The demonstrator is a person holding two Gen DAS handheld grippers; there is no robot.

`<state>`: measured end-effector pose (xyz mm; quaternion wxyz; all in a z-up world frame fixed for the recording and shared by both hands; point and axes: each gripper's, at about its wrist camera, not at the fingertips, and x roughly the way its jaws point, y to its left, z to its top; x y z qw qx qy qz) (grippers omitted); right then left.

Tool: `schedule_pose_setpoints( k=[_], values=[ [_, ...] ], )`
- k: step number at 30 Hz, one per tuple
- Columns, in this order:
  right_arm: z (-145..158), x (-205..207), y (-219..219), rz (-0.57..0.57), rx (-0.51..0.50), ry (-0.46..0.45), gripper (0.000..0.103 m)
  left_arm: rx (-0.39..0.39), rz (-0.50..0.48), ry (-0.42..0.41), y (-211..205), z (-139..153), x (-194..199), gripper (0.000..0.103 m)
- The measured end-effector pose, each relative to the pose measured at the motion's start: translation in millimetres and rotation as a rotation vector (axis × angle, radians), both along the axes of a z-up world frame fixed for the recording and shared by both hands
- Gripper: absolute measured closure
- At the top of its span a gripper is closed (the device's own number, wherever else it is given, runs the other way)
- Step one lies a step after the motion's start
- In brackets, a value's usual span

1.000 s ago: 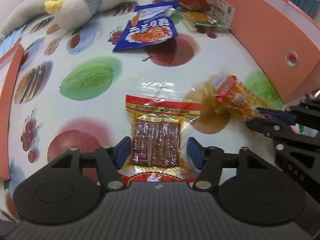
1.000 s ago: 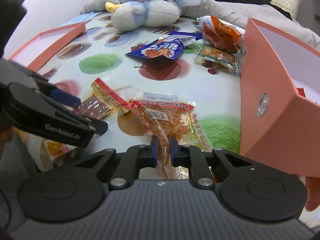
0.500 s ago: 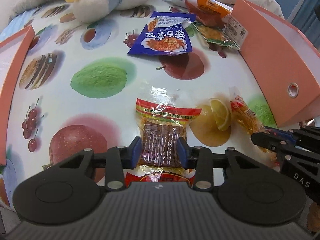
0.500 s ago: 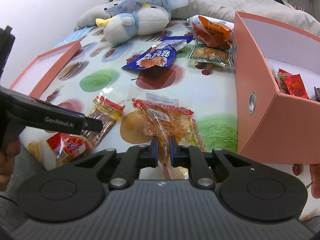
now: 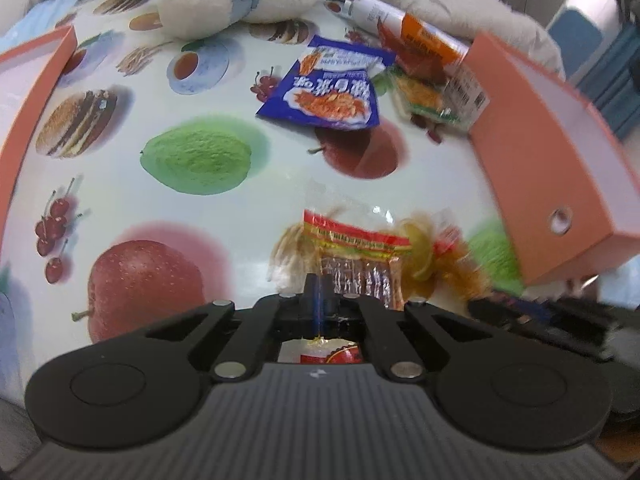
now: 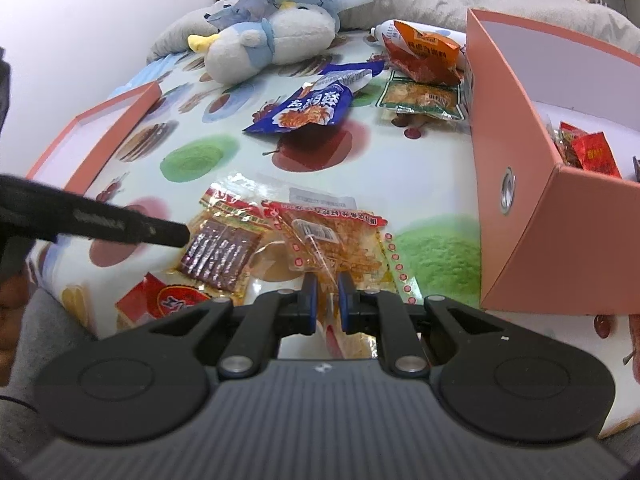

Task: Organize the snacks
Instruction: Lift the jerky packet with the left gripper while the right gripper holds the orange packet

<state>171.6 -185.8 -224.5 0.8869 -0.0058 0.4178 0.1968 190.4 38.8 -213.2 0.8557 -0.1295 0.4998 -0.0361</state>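
A clear packet of brown dried-meat strips (image 5: 360, 268) with a red and yellow band lies near the table's front edge. My left gripper (image 5: 318, 300) is shut on its thin film, and the packet's red end shows under the fingers. In the right wrist view the same packet (image 6: 220, 256) has a left finger (image 6: 120, 226) reaching in at its left edge. My right gripper (image 6: 328, 300) is shut on the near edge of an orange snack packet (image 6: 332, 240). That orange packet (image 5: 452, 256) is blurred in the left wrist view.
An open orange box (image 6: 520, 208) holding red snacks (image 6: 588, 152) stands at the right. Its lid (image 6: 100, 136) lies at the left. Further back are a blue packet (image 6: 308, 108), a green-edged packet (image 6: 424, 100), an orange bag (image 6: 424, 52) and a plush penguin (image 6: 272, 40).
The left jaws went from standing wide on either side of the brown packet to fully shut on it, and the left gripper rose slightly. The right gripper kept its grip on the orange packet.
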Motion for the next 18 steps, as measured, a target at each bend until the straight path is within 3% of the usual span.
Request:
schedule_pose_setpoints(
  k=[3, 6, 13, 14, 16, 17, 18],
  values=[
    [-2, 0, 0, -0.001, 0.007, 0.008, 0.089, -0.075, 0.007, -0.009, 2, 6, 0, 0.103],
    [-6, 0, 1, 0.002, -0.013, 0.01, 0.089, -0.098, 0.007, 0.012, 2, 1, 2, 0.103],
    [-9, -2, -4, 0.006, -0.001, 0.02, 0.09, -0.212, 0.11, 0.087, 30, -13, -12, 0.1],
    [-10, -1, -4, 0.006, 0.0, 0.022, 0.09, -0.234, 0.128, 0.104, 35, -15, -14, 0.093],
    [-10, -1, -3, 0.008, -0.002, 0.02, 0.09, -0.278, 0.168, 0.133, 44, -19, -20, 0.064],
    [-10, -1, -2, 0.008, -0.003, 0.019, 0.09, -0.291, 0.188, 0.142, 47, -20, -24, 0.042],
    [-10, -1, -2, 0.009, -0.004, 0.018, 0.09, -0.309, 0.206, 0.136, 51, -21, -28, 0.038]
  ],
)
